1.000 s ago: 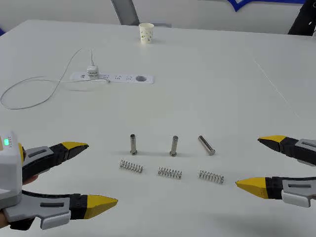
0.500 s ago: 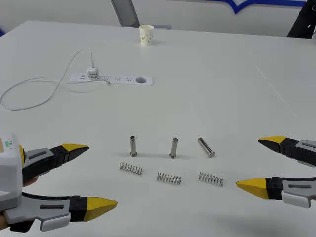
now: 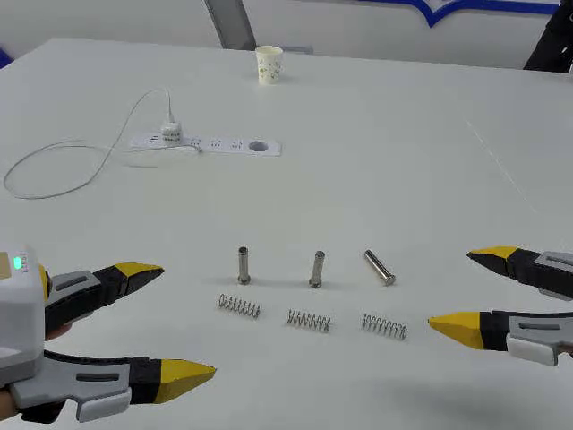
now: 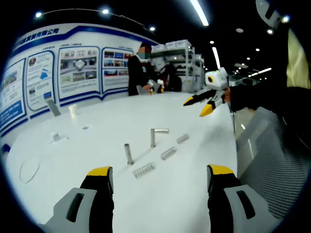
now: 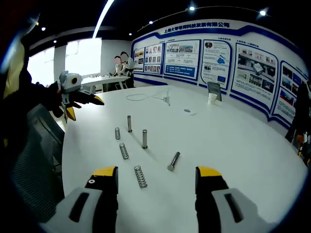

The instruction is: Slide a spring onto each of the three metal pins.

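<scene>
Nothing on the white table (image 3: 403, 161) has been moved since a second ago; only the gap of the right gripper (image 3: 449, 288) is slightly narrowed, and it is held open and empty, as is the left gripper (image 3: 187, 317). Left pin (image 3: 243, 265) and middle pin (image 3: 317, 268) are stood upright, right pin (image 3: 379, 267) is laid flat, and the springs (image 3: 308, 318) are lined just in front, none threaded. Upright pins could be toppled by a brushing jaw, and a spring could be flicked away if pinched off-centre.

A heading in Chinese characters (image 5: 194, 26) runs along the top of the wall board (image 5: 252, 36), too small to read with certainty. The posters (image 5: 216, 56) beneath carry fine print that cannot be read. The paper cup (image 3: 269, 64) has small marks, illegible.
</scene>
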The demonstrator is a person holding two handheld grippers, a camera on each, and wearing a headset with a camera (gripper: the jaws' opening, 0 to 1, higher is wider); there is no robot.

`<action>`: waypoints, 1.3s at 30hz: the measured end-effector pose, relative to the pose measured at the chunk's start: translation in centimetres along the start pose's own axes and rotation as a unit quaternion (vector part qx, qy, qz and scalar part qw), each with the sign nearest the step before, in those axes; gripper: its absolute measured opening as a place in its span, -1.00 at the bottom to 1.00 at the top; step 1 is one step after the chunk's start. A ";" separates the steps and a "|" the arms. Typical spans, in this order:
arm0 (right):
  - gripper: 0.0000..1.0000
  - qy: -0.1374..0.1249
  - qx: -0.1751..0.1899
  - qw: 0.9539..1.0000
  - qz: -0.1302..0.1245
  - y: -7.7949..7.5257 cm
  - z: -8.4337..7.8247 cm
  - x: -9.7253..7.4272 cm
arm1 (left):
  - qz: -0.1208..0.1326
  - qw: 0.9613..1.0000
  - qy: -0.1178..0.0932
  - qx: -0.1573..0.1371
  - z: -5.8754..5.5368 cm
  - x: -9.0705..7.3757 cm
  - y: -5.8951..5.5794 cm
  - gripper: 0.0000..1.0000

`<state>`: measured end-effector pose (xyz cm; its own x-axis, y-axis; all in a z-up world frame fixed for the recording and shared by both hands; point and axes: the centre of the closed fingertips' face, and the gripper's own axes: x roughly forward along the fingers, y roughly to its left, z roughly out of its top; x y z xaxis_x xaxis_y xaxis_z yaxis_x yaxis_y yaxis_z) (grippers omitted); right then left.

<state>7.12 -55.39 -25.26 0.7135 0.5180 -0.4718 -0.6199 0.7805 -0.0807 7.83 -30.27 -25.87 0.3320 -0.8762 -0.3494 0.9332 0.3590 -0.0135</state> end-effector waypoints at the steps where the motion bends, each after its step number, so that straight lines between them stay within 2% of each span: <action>1: 0.29 0.000 0.001 1.000 -0.001 -0.1 0.1 0.0 | 0.000 1.000 -0.001 0.000 0.0 0.0 0.0 0.61; 17: 0.08 0.022 0.004 1.000 -0.015 -1.8 0.7 1.9 | -0.002 1.000 -0.001 0.001 0.1 0.2 -0.7 0.60; 30: -0.09 0.044 0.016 0.999 -0.026 -3.5 1.3 4.5 | -0.001 1.000 -0.002 0.000 0.3 0.4 -0.9 0.60; 39: -0.24 0.068 0.021 0.997 -0.032 -4.3 1.3 6.6 | 0.000 1.000 -0.002 -0.001 0.3 0.5 -1.2 0.58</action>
<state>14.91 -54.88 -26.84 0.6984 0.4167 -0.5819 -0.5587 0.8256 -0.0793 6.96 -31.24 -25.75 0.3324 -0.8774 -0.3460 0.9330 0.3595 -0.0154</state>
